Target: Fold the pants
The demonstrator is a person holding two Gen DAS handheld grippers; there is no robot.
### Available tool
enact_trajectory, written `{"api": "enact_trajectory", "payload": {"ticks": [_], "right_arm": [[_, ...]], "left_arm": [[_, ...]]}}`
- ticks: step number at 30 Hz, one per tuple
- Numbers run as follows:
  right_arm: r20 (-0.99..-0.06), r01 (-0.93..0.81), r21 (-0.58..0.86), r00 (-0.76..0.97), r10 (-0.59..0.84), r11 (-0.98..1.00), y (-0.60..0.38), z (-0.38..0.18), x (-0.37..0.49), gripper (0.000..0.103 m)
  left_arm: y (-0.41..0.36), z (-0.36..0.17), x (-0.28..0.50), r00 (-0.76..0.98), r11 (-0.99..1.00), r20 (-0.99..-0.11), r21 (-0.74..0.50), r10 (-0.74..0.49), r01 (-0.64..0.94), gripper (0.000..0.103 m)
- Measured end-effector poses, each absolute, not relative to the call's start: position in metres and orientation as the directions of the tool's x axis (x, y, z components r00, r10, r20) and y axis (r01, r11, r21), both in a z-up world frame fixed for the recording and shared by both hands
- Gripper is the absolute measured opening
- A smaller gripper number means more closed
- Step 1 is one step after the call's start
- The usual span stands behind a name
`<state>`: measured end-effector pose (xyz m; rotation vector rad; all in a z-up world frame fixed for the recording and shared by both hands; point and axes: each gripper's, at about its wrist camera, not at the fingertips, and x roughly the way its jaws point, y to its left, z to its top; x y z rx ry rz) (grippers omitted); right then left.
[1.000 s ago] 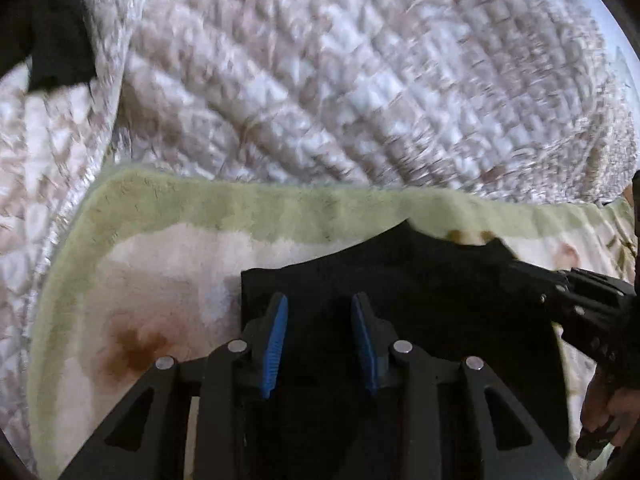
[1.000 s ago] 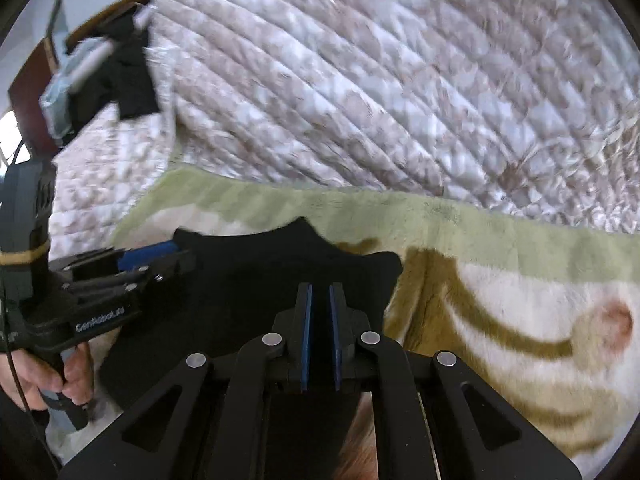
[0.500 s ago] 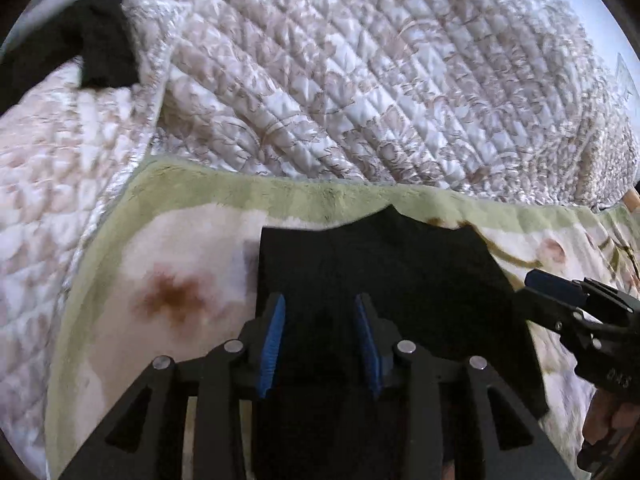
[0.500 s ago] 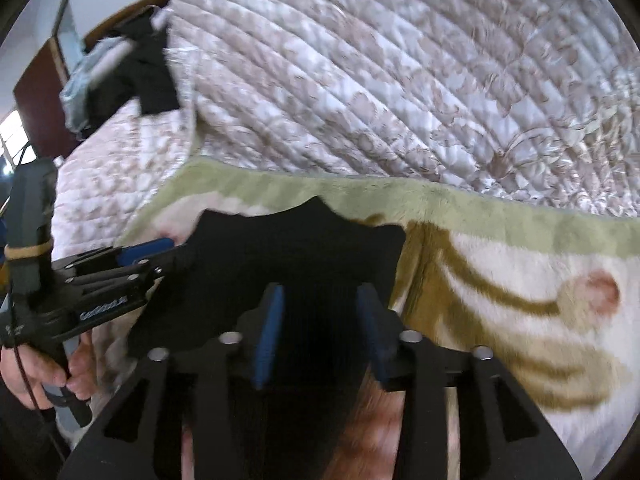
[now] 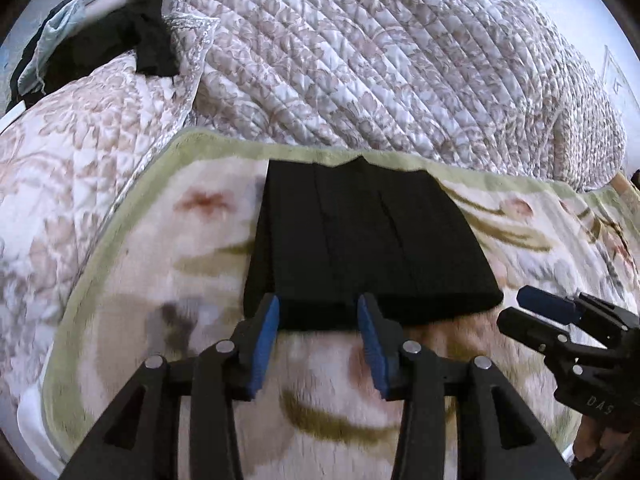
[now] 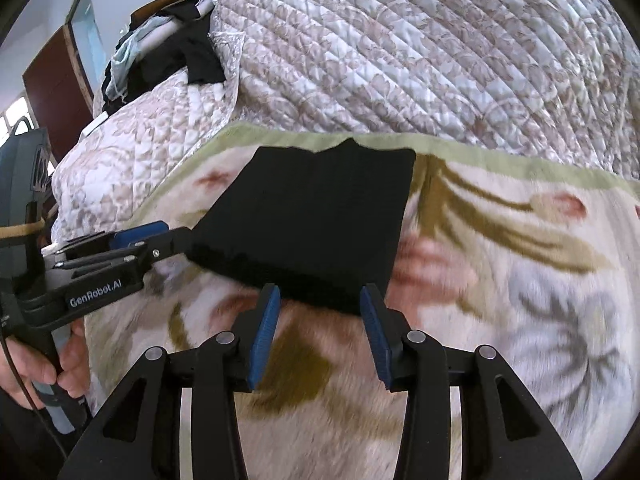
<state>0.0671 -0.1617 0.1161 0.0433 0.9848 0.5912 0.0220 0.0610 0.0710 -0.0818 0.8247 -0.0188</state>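
The black pants [image 5: 360, 240] lie folded into a compact rectangle on the floral blanket [image 5: 160, 280]; they also show in the right wrist view [image 6: 316, 216]. My left gripper [image 5: 318, 320] is open and empty, its blue pads at the near edge of the fold. My right gripper [image 6: 320, 308] is open and empty at the fold's near edge. The right gripper shows at the right of the left wrist view [image 5: 536, 312]. The left gripper shows at the left of the right wrist view [image 6: 160, 236], its tips beside the fold's left corner.
A quilted patterned bedspread [image 5: 380, 60] rises behind the blanket. A heap of dark and pale blue clothes [image 5: 100, 32] lies at the far left, seen too in the right wrist view [image 6: 168, 52]. A brown door [image 6: 60, 92] stands beyond it.
The right gripper opened, letting go of the pants. Both grippers drew back towards me, so the folded pants now lie ahead of the fingertips instead of under them.
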Motion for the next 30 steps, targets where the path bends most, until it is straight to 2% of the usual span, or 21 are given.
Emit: {"api": "enact_trajectory", "payload": {"ticks": [5,20,30], "right_arm": [[-0.773,-0.444,0.263,0.435,0.463,0.857,-0.163,0.117,0.049,0.05],[-0.831,-0.411,0.204,0.407,0.379,0.888,-0.162,0.074,0.054,0.05],[-0.821,-0.407,0.213,0.418,0.388,0.888,-0.163,0.068,0.056,0.06]], "left_arm": [[0.057,0.062,0.01,0.676,0.998,-0.736,-0.064,-0.036,-0.017,0.046],[0.055,0.02,0.023,0.614,0.999,-0.789,-0.032,0.001,-0.043,0.046],[0.049,0.015,0.025,0.617,0.999,-0.787,-0.002,0.023,-0.041,0.054]]}}
